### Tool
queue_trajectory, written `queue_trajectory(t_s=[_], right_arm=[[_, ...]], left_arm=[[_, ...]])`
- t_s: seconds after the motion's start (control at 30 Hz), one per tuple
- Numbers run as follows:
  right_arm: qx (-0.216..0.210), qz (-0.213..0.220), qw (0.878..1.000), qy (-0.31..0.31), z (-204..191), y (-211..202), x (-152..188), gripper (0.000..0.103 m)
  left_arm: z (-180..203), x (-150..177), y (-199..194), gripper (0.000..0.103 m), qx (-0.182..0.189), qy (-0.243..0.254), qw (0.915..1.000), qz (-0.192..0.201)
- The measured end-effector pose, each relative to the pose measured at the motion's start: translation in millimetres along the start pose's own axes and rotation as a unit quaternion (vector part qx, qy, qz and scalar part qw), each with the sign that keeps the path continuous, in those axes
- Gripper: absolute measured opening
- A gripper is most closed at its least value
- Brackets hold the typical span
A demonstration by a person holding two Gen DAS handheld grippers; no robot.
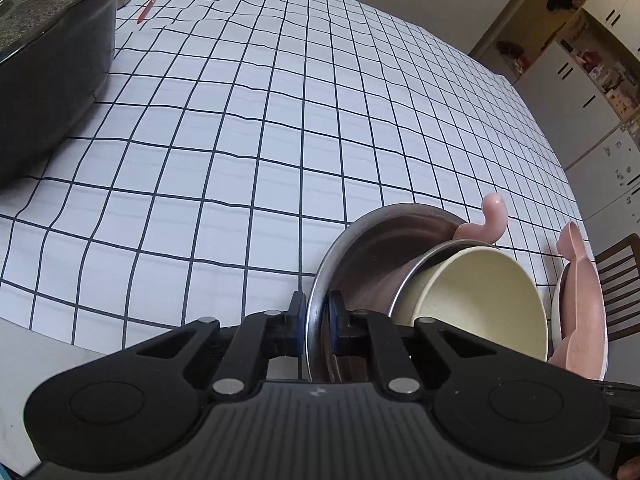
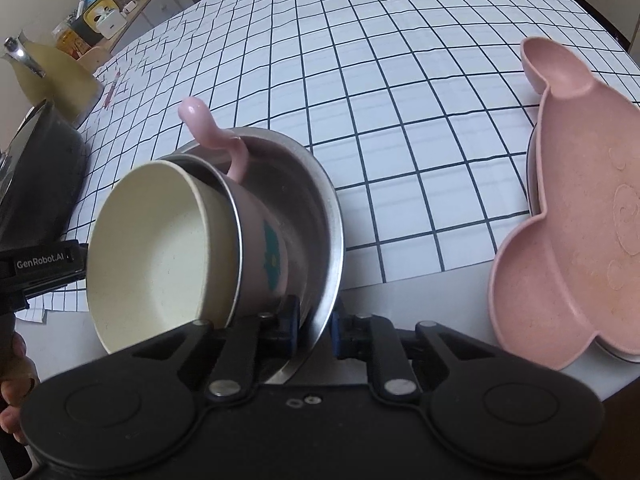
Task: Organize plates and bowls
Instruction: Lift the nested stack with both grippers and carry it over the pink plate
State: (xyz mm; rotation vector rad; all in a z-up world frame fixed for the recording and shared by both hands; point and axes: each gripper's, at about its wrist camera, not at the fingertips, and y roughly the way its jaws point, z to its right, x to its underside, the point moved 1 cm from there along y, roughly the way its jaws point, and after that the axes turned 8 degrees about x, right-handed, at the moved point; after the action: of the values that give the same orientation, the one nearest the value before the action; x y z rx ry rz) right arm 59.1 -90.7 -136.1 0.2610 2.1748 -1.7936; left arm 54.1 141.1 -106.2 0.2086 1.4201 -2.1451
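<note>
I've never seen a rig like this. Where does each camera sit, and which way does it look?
Left wrist: on the left hand-held gripper, looking along its fingers clamped on the steel bowl rim.
Right wrist: on the right hand-held gripper, clamping the opposite rim; the person's fingers show at the left edge.
Shared: steel bowl, cream bowl, pink plate, checked tablecloth.

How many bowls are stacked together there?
3: a steel bowl gripped at its rim, a pink handled bowl inside it, a cream bowl innermost. More may be hidden.
</note>
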Motion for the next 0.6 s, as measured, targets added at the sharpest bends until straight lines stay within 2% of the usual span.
queue_trajectory(t_s=[0.4, 0.6], right_arm=[[-0.013, 0.019, 1.0, -0.011, 1.1, -15.8, -3.3, 0.015], [-0.019, 0.03, 0.999, -0.011, 3.3, -32.9, -5.9, 0.015]], left_arm=[[5.4, 2.1, -14.8, 0.01, 0.002, 0.005, 0.9999, 0.013], [19.9, -1.1, -29.2, 0.01, 0.006, 0.016, 0.9996, 0.022]])
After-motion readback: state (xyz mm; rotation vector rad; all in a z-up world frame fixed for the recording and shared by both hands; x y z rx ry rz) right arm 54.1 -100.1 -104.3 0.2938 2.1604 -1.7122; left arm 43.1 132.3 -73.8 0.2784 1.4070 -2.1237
